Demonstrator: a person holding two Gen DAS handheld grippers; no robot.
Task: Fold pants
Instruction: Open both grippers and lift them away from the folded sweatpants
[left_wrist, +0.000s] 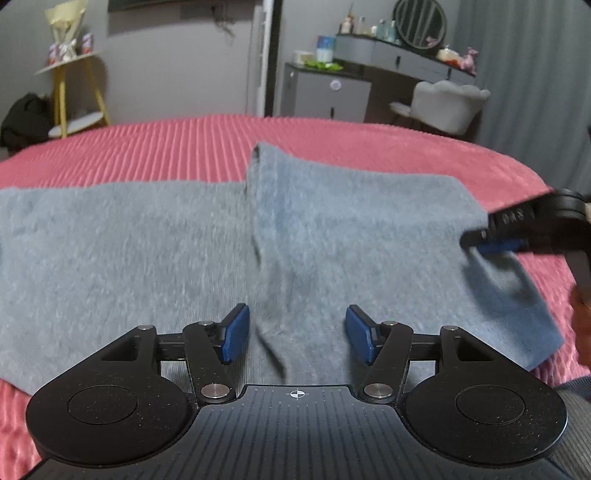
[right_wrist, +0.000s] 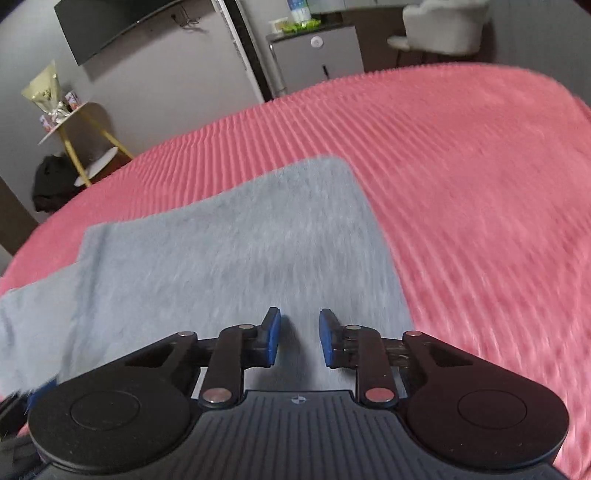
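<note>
Pants (left_wrist: 332, 236), grey and half folded, lie on the pink bed (left_wrist: 147, 151) under our left tongs (left_wrist: 297, 334), spread and empty, and right tongs (right_wrist: 299, 338), narrowly parted, empty; careless snagging could undo the fold.

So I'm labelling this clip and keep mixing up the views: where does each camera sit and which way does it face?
Left wrist: on the left gripper, aimed down across the grey pants on the pink bedspread; own open fingers show, right gripper at the right edge.
Right wrist: on the right gripper, tilted, over the pants' end; own fingers show, apart and empty.
Shared: pants, bedspread, yellow-legged side table, white chair.
</note>
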